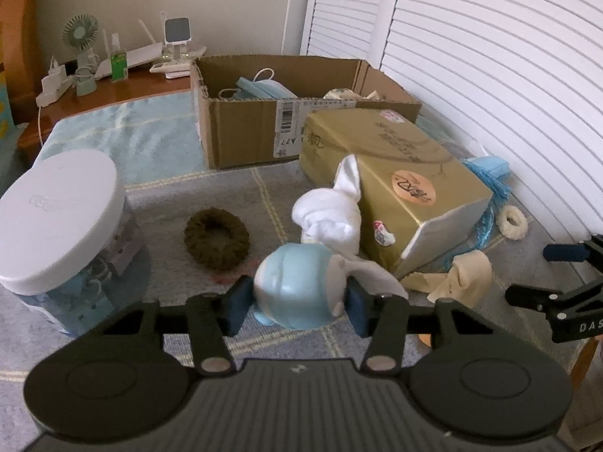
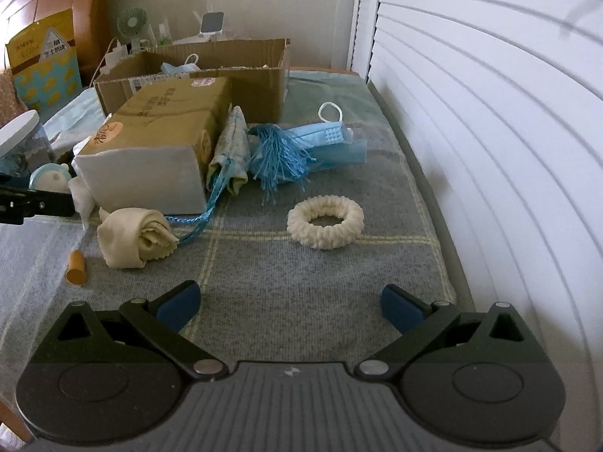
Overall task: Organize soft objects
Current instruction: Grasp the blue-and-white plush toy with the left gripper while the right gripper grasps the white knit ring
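Observation:
My left gripper (image 1: pixel 297 307) is shut on a light blue and white plush toy (image 1: pixel 297 290), held just above the grey checked blanket (image 1: pixel 241 196). A white sock bundle (image 1: pixel 331 214) and a brown scrunchie (image 1: pixel 216 239) lie just beyond it. My right gripper (image 2: pixel 290 307) is open and empty over the blanket (image 2: pixel 301 282). Ahead of it lie a cream scrunchie (image 2: pixel 326 222), a cream cloth roll (image 2: pixel 132 239), a blue tassel cord (image 2: pixel 279 158) and a blue face mask (image 2: pixel 335 143). An open cardboard box (image 1: pixel 245 128) at the back holds masks.
A gold tissue box (image 1: pixel 392 173) lies tilted in the middle. A clear jar with a white lid (image 1: pixel 60 218) stands at the left. A small orange tube (image 2: pixel 76 266) lies by the cloth roll. White louvred doors (image 2: pixel 490 150) line the right side. A desk (image 1: pixel 124 86) holds a fan and gadgets.

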The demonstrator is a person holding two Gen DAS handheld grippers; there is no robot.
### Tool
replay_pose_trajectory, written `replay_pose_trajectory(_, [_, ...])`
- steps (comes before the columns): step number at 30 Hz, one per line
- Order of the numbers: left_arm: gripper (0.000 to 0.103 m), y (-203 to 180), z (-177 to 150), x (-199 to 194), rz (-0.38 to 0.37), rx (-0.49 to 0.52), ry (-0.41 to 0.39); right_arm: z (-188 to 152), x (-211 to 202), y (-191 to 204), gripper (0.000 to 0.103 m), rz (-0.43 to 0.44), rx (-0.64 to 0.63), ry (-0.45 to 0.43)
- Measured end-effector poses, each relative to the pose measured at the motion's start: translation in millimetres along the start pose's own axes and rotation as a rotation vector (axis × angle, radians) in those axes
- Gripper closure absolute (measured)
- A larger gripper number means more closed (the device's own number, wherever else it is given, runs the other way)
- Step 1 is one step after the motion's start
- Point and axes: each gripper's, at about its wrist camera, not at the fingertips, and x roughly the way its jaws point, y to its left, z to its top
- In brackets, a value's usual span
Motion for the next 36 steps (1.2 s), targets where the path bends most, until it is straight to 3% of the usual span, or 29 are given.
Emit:
replay_pose_trajectory(15, [0.054,-4.0,-10.0,-22.1,0.002,0.024,0.015,12.9,5.8,-10.9,0.002,-0.058,0.005,-0.009])
replay_pose_trajectory(29, [0.05,-4.0,-14.2,-20.8,0.008,0.028,0.025,36.9,20.6,-12.5,0.049,-0.052,-0.019,-0.033])
replay_pose_trajectory(36, [0.045,-3.9,-14.1,-23.9,0.003,0.056,0.017,36.1,16.9,-11.1,0.054,-0.051,-0.014,-0.03])
